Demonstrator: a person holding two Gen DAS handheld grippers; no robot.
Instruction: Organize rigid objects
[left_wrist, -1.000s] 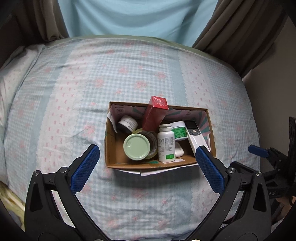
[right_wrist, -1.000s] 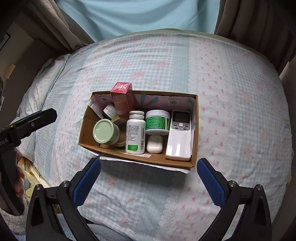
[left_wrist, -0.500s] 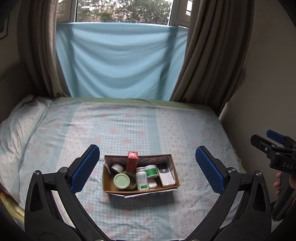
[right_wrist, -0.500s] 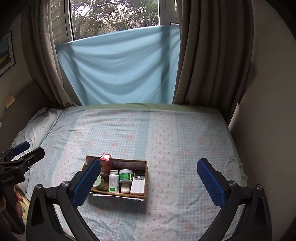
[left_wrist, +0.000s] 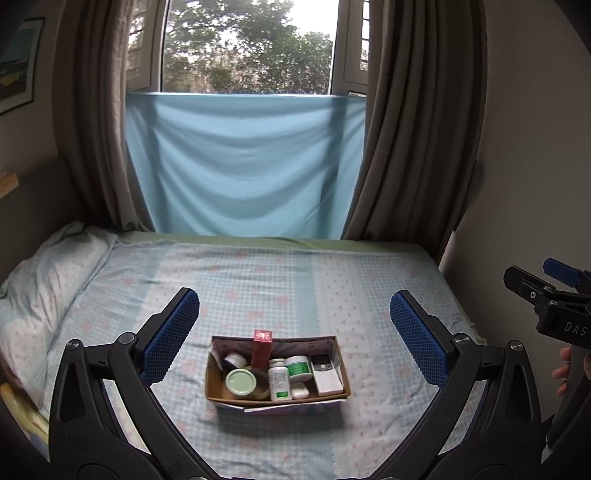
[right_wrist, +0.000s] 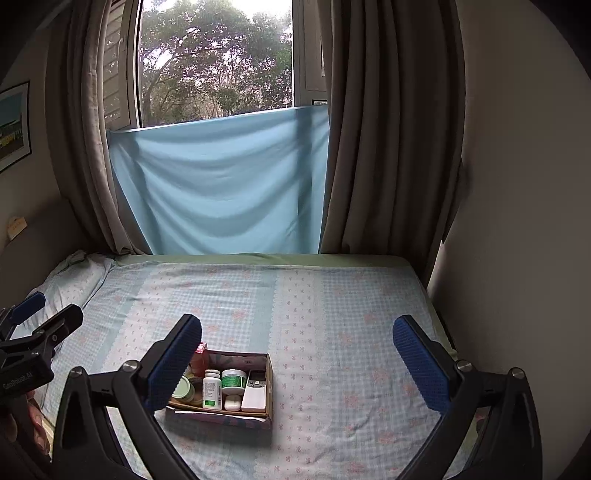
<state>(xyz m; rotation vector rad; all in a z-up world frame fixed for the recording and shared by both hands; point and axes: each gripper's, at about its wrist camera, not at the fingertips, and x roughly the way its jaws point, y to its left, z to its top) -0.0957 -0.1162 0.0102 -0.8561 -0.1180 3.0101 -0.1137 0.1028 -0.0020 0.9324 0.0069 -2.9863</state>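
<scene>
A cardboard box (left_wrist: 334, 347) sits on the bed near its front edge; it also shows in the right wrist view (right_wrist: 269, 384). It holds a red carton (left_wrist: 262, 349), a green-lidded jar (left_wrist: 241, 382), a white pill bottle (left_wrist: 279, 380), a green-labelled tub (left_wrist: 298, 367), a white remote (left_wrist: 325, 373) and a small white case (left_wrist: 300, 391). My left gripper (left_wrist: 293, 336) is open and empty, held back above the box. My right gripper (right_wrist: 295, 363) is open and empty, to the right of the box.
The bed (left_wrist: 258, 280) has a blue checked sheet with a pillow (left_wrist: 48, 273) at the left. Behind it hang a blue cloth (left_wrist: 243, 166) and brown curtains (left_wrist: 406, 129) over a window. A wall (right_wrist: 517, 221) runs along the right.
Both grippers have pulled back and tilted up from close above the box. The box now looks small and the window has come into view. Both stayed open.
</scene>
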